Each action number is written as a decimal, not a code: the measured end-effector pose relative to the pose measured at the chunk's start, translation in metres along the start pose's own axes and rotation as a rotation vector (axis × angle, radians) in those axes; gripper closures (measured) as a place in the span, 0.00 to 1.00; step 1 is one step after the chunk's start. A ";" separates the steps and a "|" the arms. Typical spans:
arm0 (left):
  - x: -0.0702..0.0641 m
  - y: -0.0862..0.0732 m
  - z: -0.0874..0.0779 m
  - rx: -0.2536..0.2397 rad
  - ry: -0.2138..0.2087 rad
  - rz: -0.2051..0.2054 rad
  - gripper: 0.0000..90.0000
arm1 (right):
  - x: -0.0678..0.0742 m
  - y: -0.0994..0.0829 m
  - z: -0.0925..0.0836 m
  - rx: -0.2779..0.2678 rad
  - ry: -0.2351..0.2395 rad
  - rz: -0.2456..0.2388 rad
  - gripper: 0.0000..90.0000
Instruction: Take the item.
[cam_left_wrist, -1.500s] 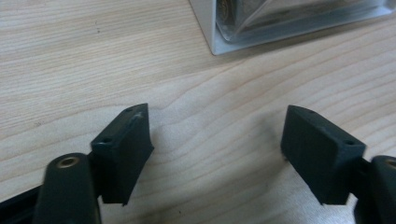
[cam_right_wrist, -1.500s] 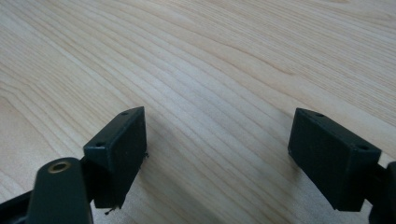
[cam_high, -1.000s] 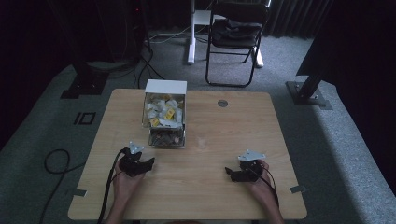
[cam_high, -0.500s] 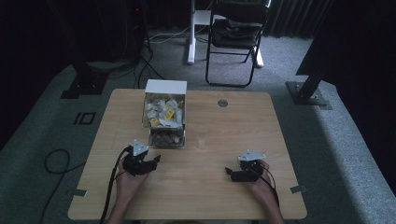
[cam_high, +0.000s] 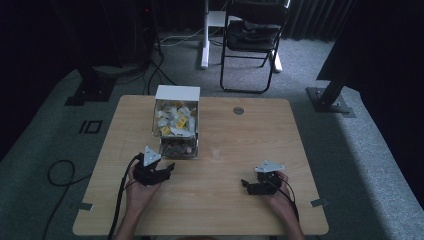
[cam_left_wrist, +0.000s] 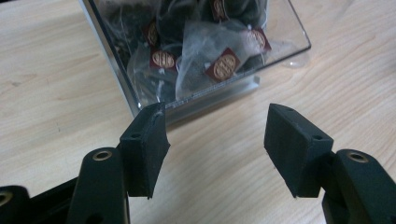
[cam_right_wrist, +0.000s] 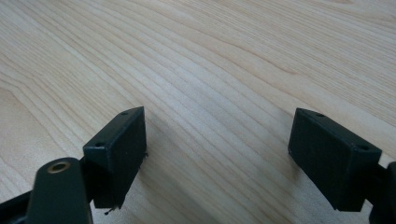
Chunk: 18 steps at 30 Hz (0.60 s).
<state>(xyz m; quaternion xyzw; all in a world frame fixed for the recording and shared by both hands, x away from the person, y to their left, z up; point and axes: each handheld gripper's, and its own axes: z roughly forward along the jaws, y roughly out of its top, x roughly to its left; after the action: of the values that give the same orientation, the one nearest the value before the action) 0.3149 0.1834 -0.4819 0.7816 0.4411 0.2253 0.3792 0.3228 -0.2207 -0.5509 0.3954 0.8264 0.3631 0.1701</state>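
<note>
A clear plastic box stands left of the table's middle. Its upper compartment holds yellow and white packets; its lower one holds dark tea bags. My left gripper hovers just in front of that lower compartment, open, with nothing between its jaws. In the left gripper view the tea bags with red round labels lie behind the clear wall, just beyond my open left gripper. My right gripper rests low near the front right of the table, open over bare wood.
The wooden table has a round grommet at the back. A black folding chair and a white post stand behind it. A cable loops on the floor at the left.
My left gripper has risen a little and shifted toward the box's front. The right gripper has stayed where it was.
</note>
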 end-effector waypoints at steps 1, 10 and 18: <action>0.000 0.001 0.000 -0.005 -0.003 0.000 0.44 | 0.000 0.000 0.000 0.000 0.000 0.000 0.21; 0.006 0.008 0.006 -0.012 -0.011 0.008 0.43 | 0.000 0.000 0.000 0.000 0.000 0.000 0.21; 0.006 0.010 0.012 -0.026 -0.029 0.010 0.41 | 0.000 0.000 0.000 0.000 0.000 0.000 0.21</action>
<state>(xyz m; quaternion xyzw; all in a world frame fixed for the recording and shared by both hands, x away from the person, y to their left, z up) 0.3313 0.1810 -0.4812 0.7819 0.4287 0.2215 0.3948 0.3228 -0.2207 -0.5509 0.3953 0.8264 0.3630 0.1702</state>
